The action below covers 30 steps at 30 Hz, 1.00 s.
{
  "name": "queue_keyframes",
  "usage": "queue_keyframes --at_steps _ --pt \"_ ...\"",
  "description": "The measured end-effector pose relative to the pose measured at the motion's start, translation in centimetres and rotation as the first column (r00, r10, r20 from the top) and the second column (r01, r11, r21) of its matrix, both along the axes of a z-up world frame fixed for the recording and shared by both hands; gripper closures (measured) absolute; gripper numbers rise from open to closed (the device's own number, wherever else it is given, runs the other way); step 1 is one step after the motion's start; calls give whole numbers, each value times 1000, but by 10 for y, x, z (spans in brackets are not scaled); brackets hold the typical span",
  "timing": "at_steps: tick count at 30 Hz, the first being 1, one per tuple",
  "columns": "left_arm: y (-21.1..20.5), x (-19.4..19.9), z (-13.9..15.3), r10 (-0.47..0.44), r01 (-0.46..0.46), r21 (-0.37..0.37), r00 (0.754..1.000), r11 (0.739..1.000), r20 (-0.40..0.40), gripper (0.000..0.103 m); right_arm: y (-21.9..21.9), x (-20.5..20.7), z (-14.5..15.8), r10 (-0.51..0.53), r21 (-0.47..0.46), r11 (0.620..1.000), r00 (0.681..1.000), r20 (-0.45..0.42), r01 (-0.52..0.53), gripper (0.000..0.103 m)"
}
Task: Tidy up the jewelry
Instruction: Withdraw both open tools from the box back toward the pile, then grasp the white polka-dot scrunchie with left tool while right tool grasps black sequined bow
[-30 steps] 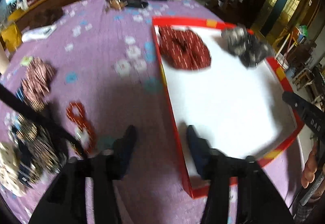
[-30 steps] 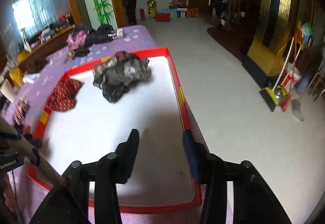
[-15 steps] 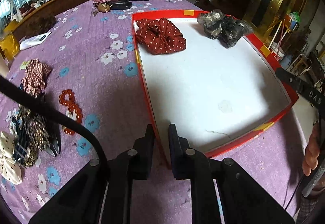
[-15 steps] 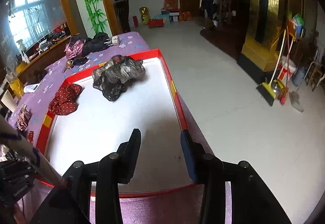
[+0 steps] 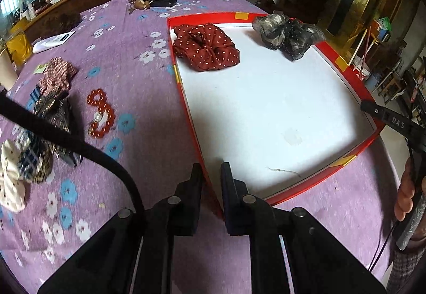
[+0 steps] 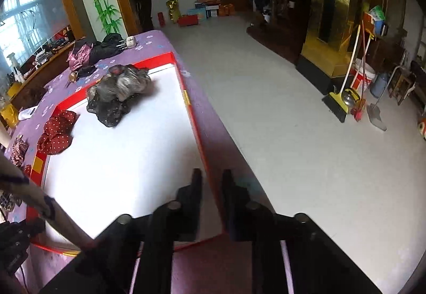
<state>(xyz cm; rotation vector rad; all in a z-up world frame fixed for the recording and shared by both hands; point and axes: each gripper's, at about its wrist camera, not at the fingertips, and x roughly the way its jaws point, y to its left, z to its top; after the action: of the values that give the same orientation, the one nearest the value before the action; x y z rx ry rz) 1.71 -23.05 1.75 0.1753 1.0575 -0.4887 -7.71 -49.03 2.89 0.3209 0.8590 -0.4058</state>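
The purple cloth with blue and white flowers (image 5: 125,72) covers the table beneath both grippers. On it lies the shallow red-walled tray with a white floor (image 5: 266,107), flat and open-topped.

The left gripper (image 5: 211,174) points steeply down at the tray's left wall near its near corner; its jaws have closed to a narrow gap astride that thin red wall, one finger outside over the cloth, the other inside over the white floor. The right gripper (image 6: 211,182) stands likewise at the tray's right wall; its jaws have just been closing, with the red wall between them and only a slim gap left.

Ahead of the left gripper, at the tray's far end, rest the dark red polka-dot fabric scrunchie (image 5: 205,47), by the left wall, and the grey and black sheer fabric scrunchie (image 5: 289,34), towards the far right corner; the two lie apart.

To the left of the left gripper, outside the tray, lie a heap of patterned fabric hair ties (image 5: 32,142) and, nearer the tray, the red beaded bracelet (image 5: 101,114) on the cloth. A black cable (image 5: 80,147) crosses in front of that heap.
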Motion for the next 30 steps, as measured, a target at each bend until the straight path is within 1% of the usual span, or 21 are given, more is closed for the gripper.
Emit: queue_keyframes --at_steps 1,5,7,9,11,13,15,16,18,20,22,24,26,29,30 --pt "2 -4 0 1 -1 -2 1000 1000 2 91 1 -6 0 5 1 1000 1000 0 -5 92" --pt "8 -26 1 -1 1 4 1000 1000 26 91 17 -31 -2 16 -60 998 1000 -21 -18 93" --pt "12 -38 1 -7 7 8 999 1000 37 91 22 -42 -1 18 -76 997 1000 -20 -19 93" --pt "17 -45 2 -9 9 1 1000 1000 28 90 23 -49 2 23 -74 997 1000 -6 -23 92" --pt "27 -55 6 -11 12 -34 1000 999 12 90 22 -61 8 11 -58 998 999 34 -9 87" --pt "40 -66 17 -9 11 -75 1000 997 22 89 23 -71 19 -1 -48 999 997 77 5 70" --pt "56 -77 30 0 4 -102 999 995 42 87 31 -79 32 3 -63 998 993 114 4 62" --pt "69 -83 38 11 -5 -114 998 993 58 86 39 -84 41 21 -86 996 992 126 -10 61" --pt "89 -90 48 31 -21 -136 997 990 72 81 53 -85 51 55 -116 993 990 133 -40 60" --pt "119 -93 59 74 -61 -155 994 986 85 70 75 -87 62 113 -136 986 983 147 -93 59" --pt "144 -93 65 117 -100 -152 987 983 107 70 98 -85 69 167 -150 978 974 155 -144 57" --pt "172 -91 69 176 -159 -131 976 978 131 69 118 -83 72 216 -151 970 963 162 -192 57" --pt "203 -84 71 248 -234 -108 957 966 147 66 144 -76 75 278 -129 957 945 172 -258 56" --pt "236 -69 72 320 -310 -82 932 947 172 60 176 -59 76 353 -88 936 918 181 -342 56" --pt "244 -62 71 338 -330 -75 924 941 177 60 183 -54 75 369 -78 929 911 184 -361 56"
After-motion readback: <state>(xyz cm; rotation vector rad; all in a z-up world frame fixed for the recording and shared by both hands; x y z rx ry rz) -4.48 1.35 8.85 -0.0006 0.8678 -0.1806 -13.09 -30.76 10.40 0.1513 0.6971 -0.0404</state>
